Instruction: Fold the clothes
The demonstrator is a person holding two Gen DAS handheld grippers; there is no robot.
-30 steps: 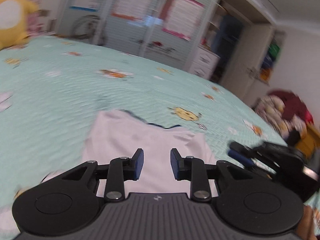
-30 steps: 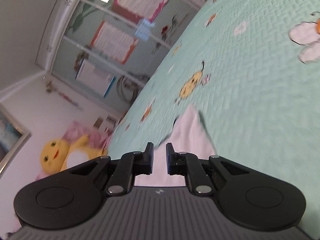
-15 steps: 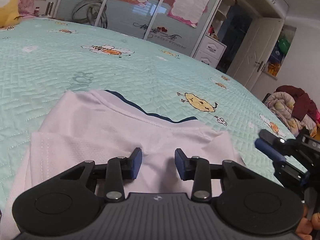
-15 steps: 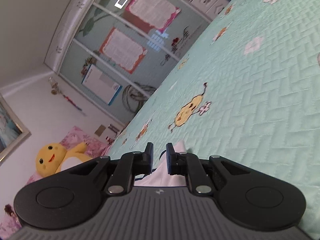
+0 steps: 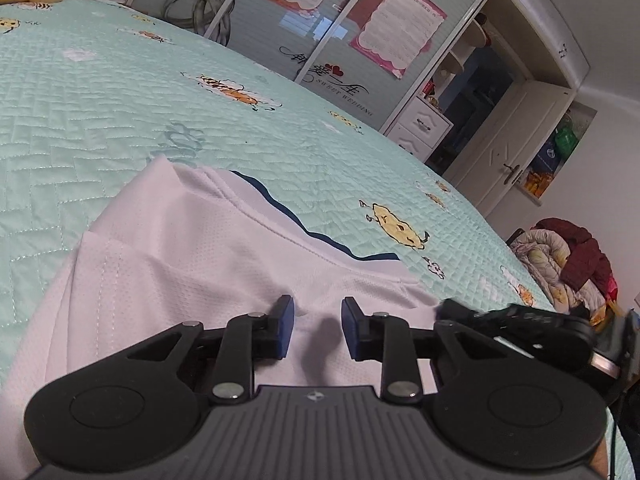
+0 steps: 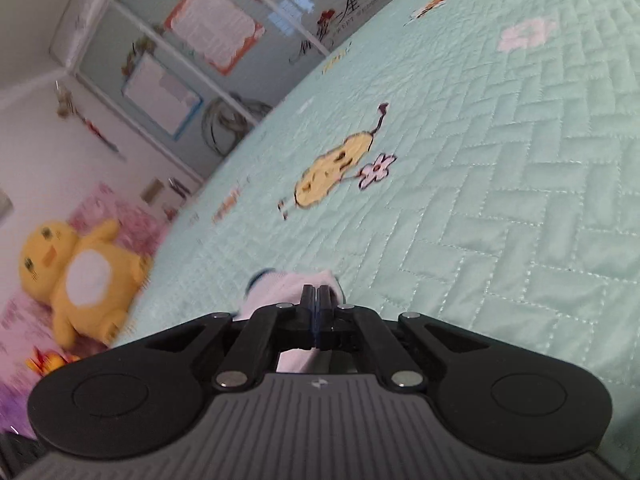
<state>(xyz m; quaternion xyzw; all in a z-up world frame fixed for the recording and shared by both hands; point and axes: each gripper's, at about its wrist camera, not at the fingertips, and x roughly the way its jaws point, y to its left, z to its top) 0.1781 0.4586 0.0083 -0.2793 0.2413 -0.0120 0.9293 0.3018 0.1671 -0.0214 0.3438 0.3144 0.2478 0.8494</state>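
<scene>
A white shirt [image 5: 192,264] with a dark blue neck trim lies partly folded on the mint quilted bed [image 5: 100,120]. My left gripper [image 5: 316,320] hovers low over the shirt's near middle. Its blue pads stand apart and are closing, with only flat cloth beneath them. In the left wrist view, the right gripper [image 5: 446,308] reaches the shirt's right corner. In its own view the right gripper [image 6: 317,300] is shut on that corner of the shirt [image 6: 276,284], and white cloth with a blue edge bulges past the tips.
A yellow plush toy [image 6: 80,272] sits at the far side of the bed. Sliding wardrobe doors with posters [image 5: 320,20], white drawers [image 5: 420,128] and a door [image 5: 512,152] stand behind. A heap of clothes [image 5: 568,256] lies beyond the bed's right edge.
The left gripper sank toward the shirt and its pads drew a little closer. The right gripper slid onto the shirt's corner and shut on it.
</scene>
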